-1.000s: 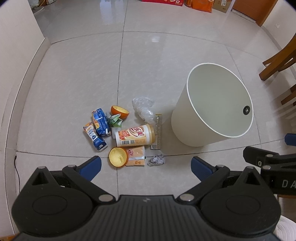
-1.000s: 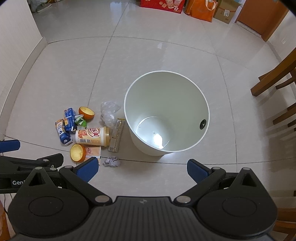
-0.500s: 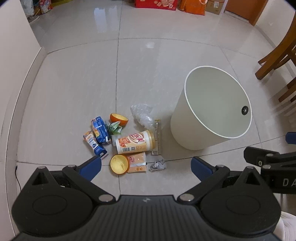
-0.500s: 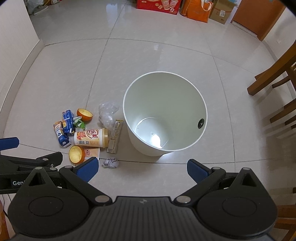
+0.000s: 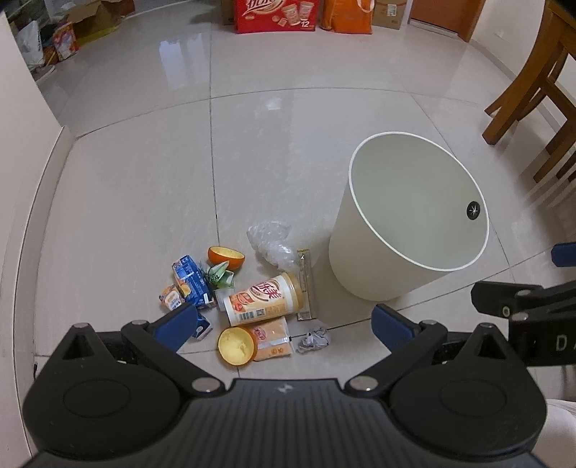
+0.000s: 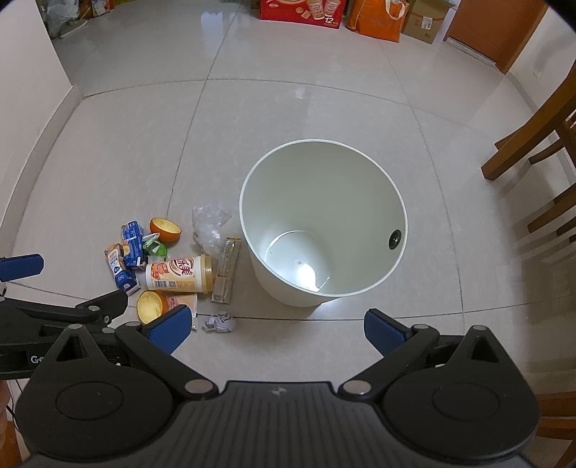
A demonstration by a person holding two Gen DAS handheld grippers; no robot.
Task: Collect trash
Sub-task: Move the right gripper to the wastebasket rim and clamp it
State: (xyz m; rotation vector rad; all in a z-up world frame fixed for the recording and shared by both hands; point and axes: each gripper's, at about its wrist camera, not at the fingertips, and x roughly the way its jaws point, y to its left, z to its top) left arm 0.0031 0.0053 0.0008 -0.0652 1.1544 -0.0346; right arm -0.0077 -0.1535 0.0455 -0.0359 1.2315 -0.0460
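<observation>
A white bin (image 5: 406,230) (image 6: 324,223) stands upright on the tiled floor, empty inside. Left of it lies a heap of trash: a lying milk-tea cup (image 5: 264,298) (image 6: 178,274), its yellow lid (image 5: 235,345), an orange sachet (image 5: 271,338), a crumpled grey paper (image 5: 312,340) (image 6: 219,321), a wrapper strip (image 5: 306,284), clear plastic (image 5: 271,241), an orange half (image 5: 226,256), blue cartons (image 5: 189,280) and a green wrapper (image 5: 219,275). My left gripper (image 5: 286,325) hovers open above the heap's near side. My right gripper (image 6: 277,329) is open, in front of the bin.
A wall and skirting run along the left (image 5: 21,201). Wooden chair legs (image 5: 532,82) stand at the right. Red and orange boxes (image 5: 277,14) and cartons line the far side. Bare tiles (image 5: 151,187) lie beyond the heap.
Both views have tilted up and shifted toward the heap; the trash and bin now sit lower in the frames, with more of the far room showing. Both grippers stay open.
</observation>
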